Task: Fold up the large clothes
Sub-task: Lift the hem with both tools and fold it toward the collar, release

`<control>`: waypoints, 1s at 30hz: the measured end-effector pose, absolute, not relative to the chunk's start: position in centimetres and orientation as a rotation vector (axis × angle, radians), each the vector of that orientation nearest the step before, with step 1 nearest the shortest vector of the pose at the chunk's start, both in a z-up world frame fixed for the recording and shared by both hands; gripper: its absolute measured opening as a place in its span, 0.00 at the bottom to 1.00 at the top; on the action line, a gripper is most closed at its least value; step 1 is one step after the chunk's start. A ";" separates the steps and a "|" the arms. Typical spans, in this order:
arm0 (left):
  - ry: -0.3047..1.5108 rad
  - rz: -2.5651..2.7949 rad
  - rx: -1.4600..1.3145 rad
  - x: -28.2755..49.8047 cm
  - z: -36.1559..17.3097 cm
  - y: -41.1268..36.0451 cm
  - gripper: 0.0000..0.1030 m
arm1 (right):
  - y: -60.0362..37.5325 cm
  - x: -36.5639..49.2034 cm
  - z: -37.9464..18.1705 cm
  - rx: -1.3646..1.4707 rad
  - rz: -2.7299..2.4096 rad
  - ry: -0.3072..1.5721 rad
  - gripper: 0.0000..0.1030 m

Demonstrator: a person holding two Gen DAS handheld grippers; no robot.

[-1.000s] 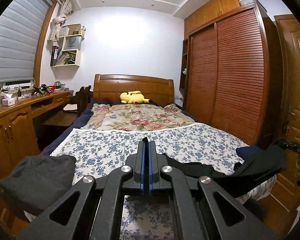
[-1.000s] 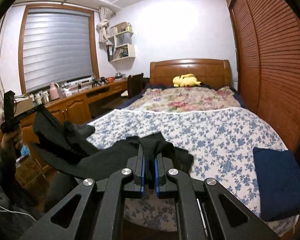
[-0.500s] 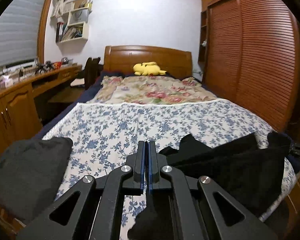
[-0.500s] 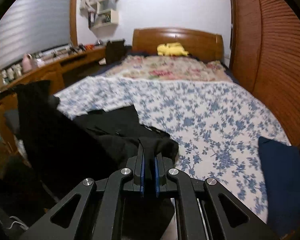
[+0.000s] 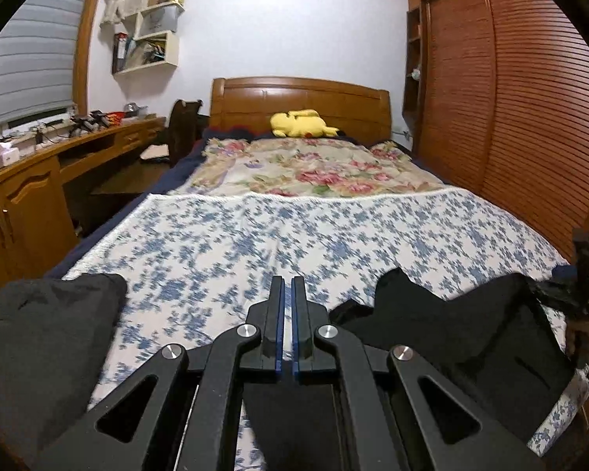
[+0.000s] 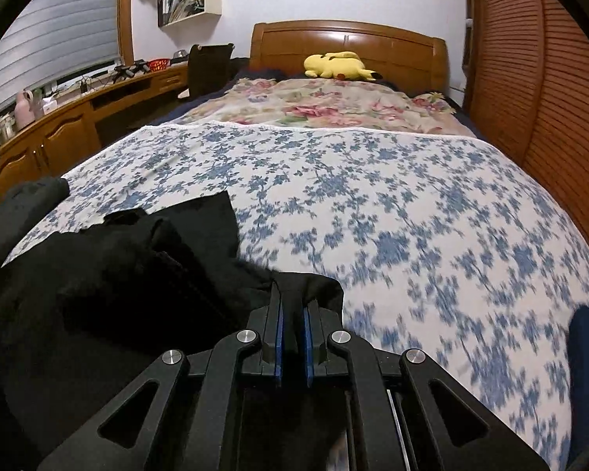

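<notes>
Black garment [image 6: 110,274] bunched on floral bedspread [image 6: 373,196]; right tool [image 6: 292,306] clamps its edge; left tool [image 5: 288,306] nearly closed, holding nothing.

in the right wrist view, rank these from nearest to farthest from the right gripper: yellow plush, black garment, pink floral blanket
1. Black garment, pinched in the right gripper, spreading left.
2. Pink floral blanket, across the far half of the bed.
3. Yellow plush, against the headboard.
</notes>
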State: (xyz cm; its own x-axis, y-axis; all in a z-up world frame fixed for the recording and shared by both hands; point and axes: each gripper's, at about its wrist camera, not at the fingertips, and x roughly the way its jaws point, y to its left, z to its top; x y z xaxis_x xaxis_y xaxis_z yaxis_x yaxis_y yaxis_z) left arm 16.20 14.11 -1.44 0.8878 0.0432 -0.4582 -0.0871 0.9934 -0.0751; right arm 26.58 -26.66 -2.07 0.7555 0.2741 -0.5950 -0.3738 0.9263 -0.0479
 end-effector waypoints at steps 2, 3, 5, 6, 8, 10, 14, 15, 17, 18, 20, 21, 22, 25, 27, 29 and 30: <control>0.492 0.037 -0.099 16.6 -1.9 13.5 0.03 | -26.2 28.6 -2.6 -0.176 0.353 0.645 0.07; 0.496 0.028 -0.101 16.7 -2.1 13.2 0.03 | -26.0 29.4 -2.8 -0.184 0.347 0.655 0.07; 0.505 0.015 -0.098 16.9 -2.3 12.7 0.03 | -25.7 31.2 -3.3 -0.191 0.334 0.681 0.07; 0.509 0.012 -0.094 16.9 -2.4 12.4 0.03 | -25.6 31.8 -3.4 -0.188 0.327 0.690 0.07; 0.518 -0.002 -0.080 17.1 -2.7 11.8 0.04 | -25.7 33.9 -3.7 -0.166 0.309 0.705 0.07; 0.531 -0.009 -0.057 17.4 -3.0 11.2 0.14 | -26.0 35.6 -3.6 -0.135 0.285 0.706 0.07; 0.547 -0.036 -0.043 17.8 -3.8 10.4 0.28 | -26.0 38.8 -3.1 -0.122 0.200 0.684 0.07; 0.557 -0.051 -0.046 17.9 -4.1 10.3 0.33 | -26.0 39.5 -3.0 -0.123 0.176 0.684 0.07; 0.573 -0.075 -0.049 18.1 -4.5 10.1 0.34 | -26.1 41.0 -2.9 -0.105 0.134 0.706 0.07; 0.583 -0.086 -0.048 18.2 -4.7 9.9 0.35 | -26.0 41.6 -3.0 -0.100 0.124 0.715 0.07; 0.591 -0.098 -0.043 18.2 -4.9 9.6 0.38 | -25.3 42.2 -2.7 -0.111 0.124 0.719 0.08; 0.595 -0.103 -0.038 18.2 -5.0 9.4 0.42 | -24.9 42.6 -2.7 -0.116 0.124 0.727 0.12; 0.597 -0.107 -0.034 18.2 -5.2 9.2 0.47 | -24.6 42.8 -2.6 -0.121 0.125 0.737 0.13; 0.606 -0.123 -0.034 18.1 -5.5 8.6 0.59 | -24.1 42.8 -1.8 -0.152 0.115 0.738 0.40; 0.614 -0.134 -0.031 18.1 -5.6 8.2 0.62 | -24.4 42.3 -1.0 -0.179 0.094 0.715 0.65; 0.617 -0.142 -0.025 18.0 -5.8 7.9 0.64 | -24.6 41.3 -0.5 -0.208 0.078 0.707 0.67; 0.617 -0.148 -0.022 17.9 -5.8 7.6 0.65 | -24.7 40.7 -0.5 -0.213 0.093 0.713 0.67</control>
State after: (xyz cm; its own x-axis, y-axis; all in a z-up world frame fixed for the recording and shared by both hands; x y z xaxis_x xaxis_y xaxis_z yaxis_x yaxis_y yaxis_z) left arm 17.91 7.57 -5.79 0.8053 -0.1448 -0.5749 0.1314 0.9892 -0.0650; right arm 40.67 -24.65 -0.47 0.7533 0.0118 -0.6576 -0.1568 0.9742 -0.1621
